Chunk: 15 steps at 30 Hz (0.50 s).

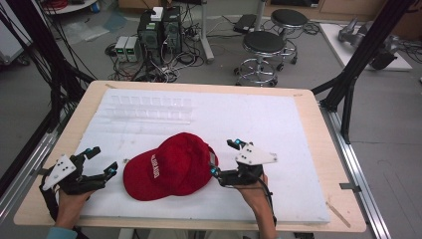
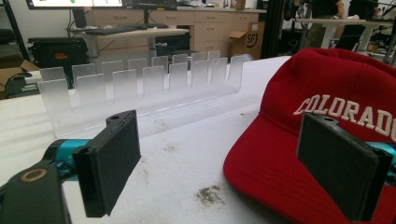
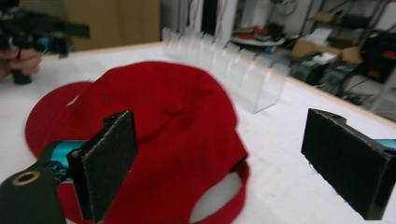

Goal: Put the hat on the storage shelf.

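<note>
One red cap, one clear slotted rack, two tongs and two stools are counted.

The red fabric baseball cap is one solid red over crown and brim, with white block lettering reading COLORADO stitched across its front panel. It lies on a white foam sheet, which carries small dark specks and smudges just in front of the cap's brim. Around the sheet runs the pale tan wooden table edge. Behind the cap stands a clear, frosted acrylic slotted rack, colourless. The left gripper beside the brim is black with teal tips and a white plate; the right gripper beside the cap's back matches: black pads, teal accents, white plate.
</note>
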{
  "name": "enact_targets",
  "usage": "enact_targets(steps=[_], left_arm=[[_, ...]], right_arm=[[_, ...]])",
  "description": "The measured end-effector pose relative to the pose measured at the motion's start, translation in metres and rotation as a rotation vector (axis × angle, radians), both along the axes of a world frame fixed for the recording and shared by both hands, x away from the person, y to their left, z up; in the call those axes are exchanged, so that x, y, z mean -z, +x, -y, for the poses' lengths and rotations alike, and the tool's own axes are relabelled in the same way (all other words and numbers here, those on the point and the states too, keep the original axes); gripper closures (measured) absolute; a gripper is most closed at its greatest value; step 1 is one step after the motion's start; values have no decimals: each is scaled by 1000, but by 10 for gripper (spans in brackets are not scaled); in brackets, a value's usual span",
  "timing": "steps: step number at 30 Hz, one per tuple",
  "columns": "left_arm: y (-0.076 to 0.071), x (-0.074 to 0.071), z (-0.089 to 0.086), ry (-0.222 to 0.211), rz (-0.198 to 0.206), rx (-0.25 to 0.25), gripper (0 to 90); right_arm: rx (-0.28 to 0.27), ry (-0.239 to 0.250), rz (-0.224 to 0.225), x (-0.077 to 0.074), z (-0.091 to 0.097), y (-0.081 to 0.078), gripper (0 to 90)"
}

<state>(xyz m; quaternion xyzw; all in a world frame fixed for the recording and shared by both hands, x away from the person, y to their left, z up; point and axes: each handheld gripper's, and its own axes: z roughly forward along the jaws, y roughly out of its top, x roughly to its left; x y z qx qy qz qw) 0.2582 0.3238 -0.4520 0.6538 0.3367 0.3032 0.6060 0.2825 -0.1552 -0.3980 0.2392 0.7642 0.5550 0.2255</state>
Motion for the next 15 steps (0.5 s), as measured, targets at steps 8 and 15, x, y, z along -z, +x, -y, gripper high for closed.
enact_targets(steps=[8, 15], left_arm=[[0, 0, 0, 7, 0, 2, 138], [0, 0, 1, 10, 2, 4, 138]], right_arm=[[-77, -87, -57, 3, -24, 18, 154], [-112, -102, -117, 7, -31, 31, 172]])
